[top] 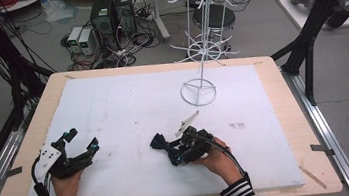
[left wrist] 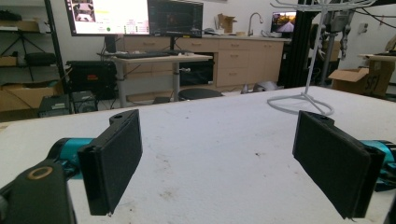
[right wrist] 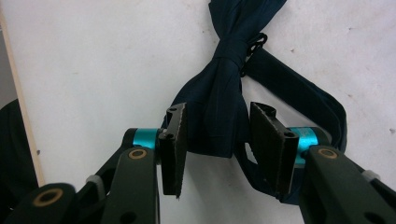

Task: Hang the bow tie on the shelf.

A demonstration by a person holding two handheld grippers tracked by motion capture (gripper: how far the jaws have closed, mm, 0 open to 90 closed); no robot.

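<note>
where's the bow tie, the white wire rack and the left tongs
bow tie point(right wrist: 229, 51), right gripper view, on its knotted middle
white wire rack point(top: 198, 93), high view, on the ring base standing on the table
left tongs point(left wrist: 217, 158), left gripper view, midway between the two open black pads

Matt navy cloth bow tie point(right wrist: 219, 116); matt white board point(top: 129, 113), scuffed, on a pale wood table point(top: 283, 94); white-coated wire rack point(top: 202, 49) at 1 o'clock.
</note>
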